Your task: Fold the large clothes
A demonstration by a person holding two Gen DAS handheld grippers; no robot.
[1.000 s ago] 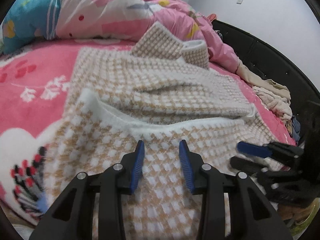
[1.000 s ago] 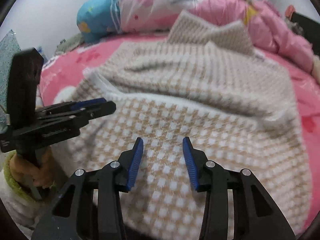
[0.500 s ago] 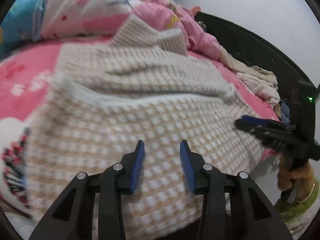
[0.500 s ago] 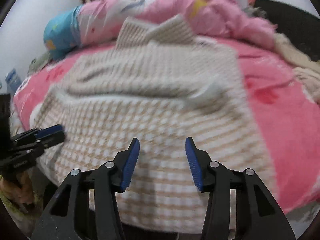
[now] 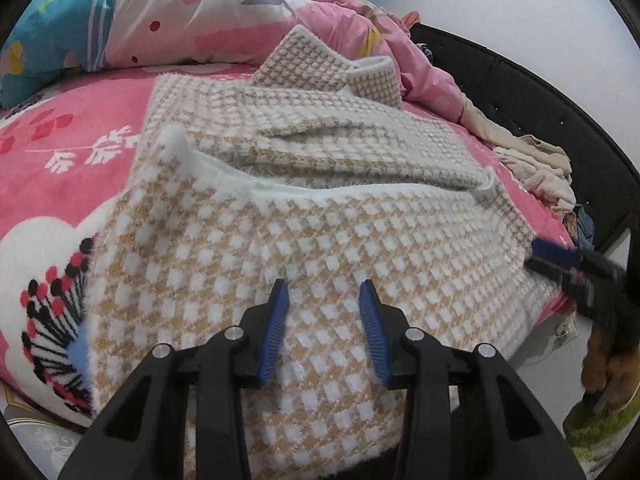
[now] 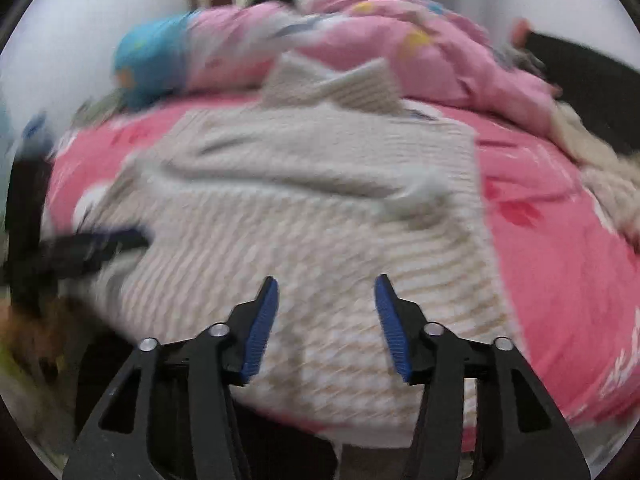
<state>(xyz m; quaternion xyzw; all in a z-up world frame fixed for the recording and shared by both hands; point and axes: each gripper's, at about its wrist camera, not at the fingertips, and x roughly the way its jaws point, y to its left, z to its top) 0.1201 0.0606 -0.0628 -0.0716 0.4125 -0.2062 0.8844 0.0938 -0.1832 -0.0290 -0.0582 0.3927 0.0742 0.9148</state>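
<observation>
A large tan-and-white checked knit sweater [image 5: 320,208] lies partly folded on the pink bed, its near half laid over the far half, sleeves folded near the top. It also shows, blurred, in the right wrist view [image 6: 312,208]. My left gripper [image 5: 323,292] is open and empty, hovering over the sweater's near part. My right gripper [image 6: 325,284] is open and empty over the near hem. The right gripper also shows at the sweater's right edge in the left wrist view [image 5: 560,260]. The left gripper shows at the left edge in the right wrist view [image 6: 100,244].
A pink sheet [image 5: 60,152] covers the bed. A pink and blue quilt [image 5: 168,20] is heaped at the far side. A black bed frame [image 5: 540,120] runs along the right, with beige clothes [image 5: 536,168] piled beside it. A white wall [image 5: 520,12] stands behind.
Both grippers have pulled back toward the bed's near edge and spread apart. The right gripper's jaws have opened wider. The sweater has not changed shape.
</observation>
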